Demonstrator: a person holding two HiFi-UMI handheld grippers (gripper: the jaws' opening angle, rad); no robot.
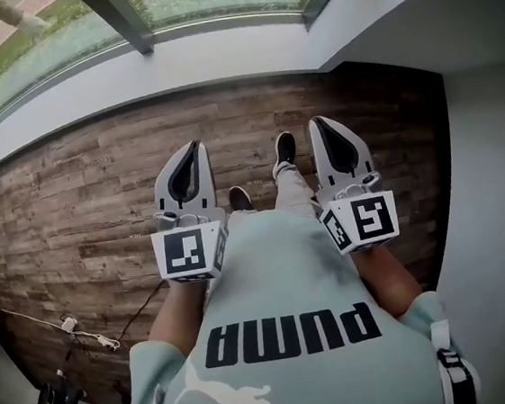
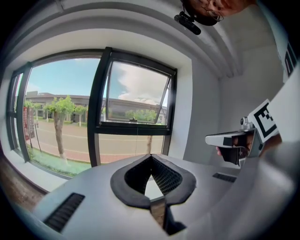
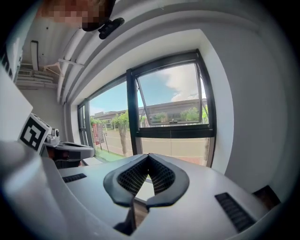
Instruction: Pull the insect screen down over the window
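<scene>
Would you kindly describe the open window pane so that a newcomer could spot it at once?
Start at the big black-framed window in the white wall. Move to its right-hand section and look at the upper half. That pane alone is tilted open, while the glass below and to its left sits flat and shut.

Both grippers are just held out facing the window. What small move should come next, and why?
Probably raise the right gripper toward the top of the window: both it and the left gripper are shut, empty and short of the frame, and no screen is down yet.
</scene>
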